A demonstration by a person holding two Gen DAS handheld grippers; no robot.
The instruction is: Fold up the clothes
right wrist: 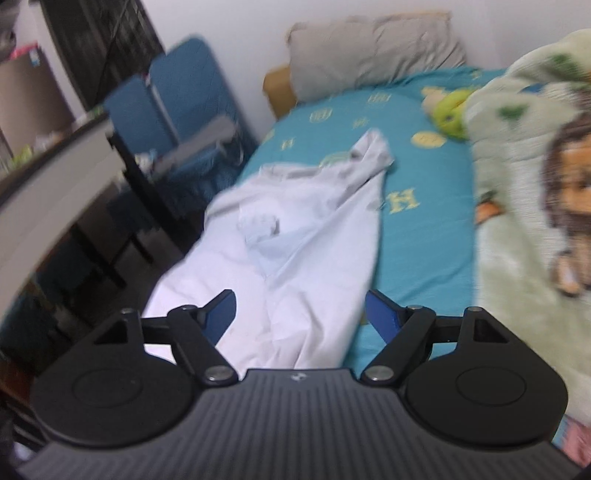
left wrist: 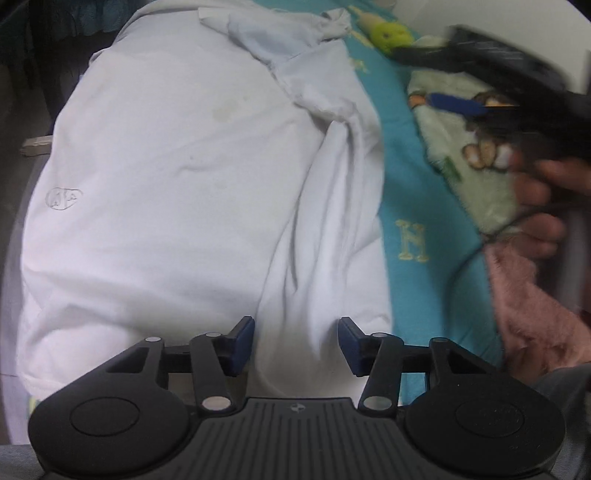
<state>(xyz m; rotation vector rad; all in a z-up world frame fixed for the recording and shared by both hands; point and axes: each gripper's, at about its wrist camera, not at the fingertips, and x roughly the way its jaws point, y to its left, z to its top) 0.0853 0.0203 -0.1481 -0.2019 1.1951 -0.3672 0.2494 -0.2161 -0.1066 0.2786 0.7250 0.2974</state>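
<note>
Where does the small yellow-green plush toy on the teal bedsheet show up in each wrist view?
Left wrist view: the small yellow-green plush toy sits near the top, right of centre, beside the collar end of the white shirt.
Right wrist view: the toy is upper right, at the edge of the pale green printed blanket.
Shared landmark: the teal bedsheet with yellow letter prints.

The shirt [left wrist: 177, 192] is thin, smooth white cloth, creased. The bedsheet [left wrist: 402, 206] is matt teal cloth, the blanket [right wrist: 517, 206] fuzzy fleece. The left gripper [left wrist: 296, 345] is matt black plastic with blue pads.
</note>
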